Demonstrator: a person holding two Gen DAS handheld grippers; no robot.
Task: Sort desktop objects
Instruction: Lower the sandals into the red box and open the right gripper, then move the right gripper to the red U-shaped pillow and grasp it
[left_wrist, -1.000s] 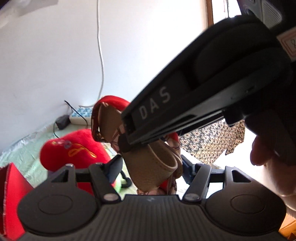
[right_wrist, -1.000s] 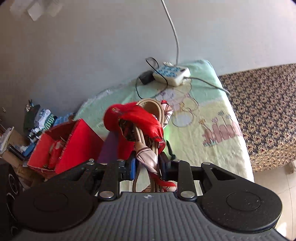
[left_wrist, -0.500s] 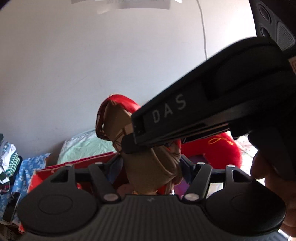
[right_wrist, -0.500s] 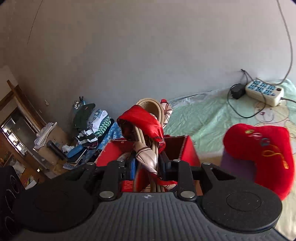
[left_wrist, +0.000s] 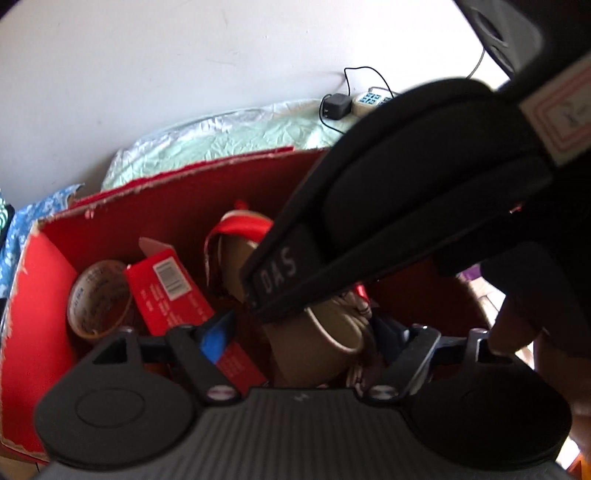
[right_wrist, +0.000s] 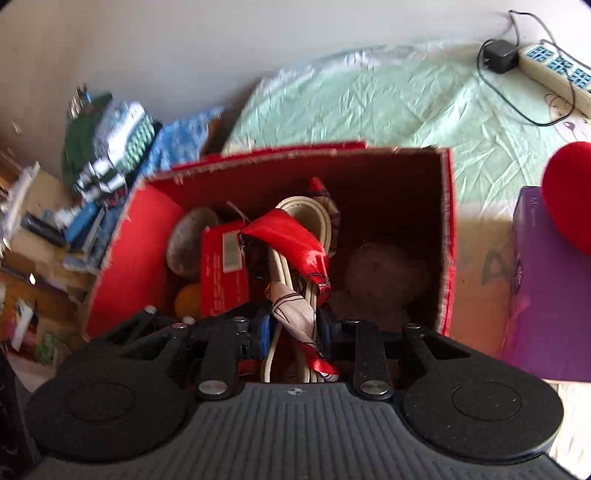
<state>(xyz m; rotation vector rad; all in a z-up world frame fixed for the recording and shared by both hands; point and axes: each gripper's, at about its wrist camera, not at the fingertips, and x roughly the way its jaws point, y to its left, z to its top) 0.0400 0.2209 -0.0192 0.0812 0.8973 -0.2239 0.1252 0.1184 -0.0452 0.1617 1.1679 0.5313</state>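
R gripper (right_wrist: 293, 332) clamped on belt (right_wrist: 295, 240), over red box (right_wrist: 447, 221)

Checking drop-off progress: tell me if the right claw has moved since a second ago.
Yes. The right claw swung away from the power strip and now hangs over the red box.

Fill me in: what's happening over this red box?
A person holds a gripper in each hand over the open red box. The right gripper is clamped on a beige belt bundled with a red patterned scarf, hanging into the box. The left gripper has the belt between its jaws, which are opening. Already in the box: a small red carton and a tape roll.
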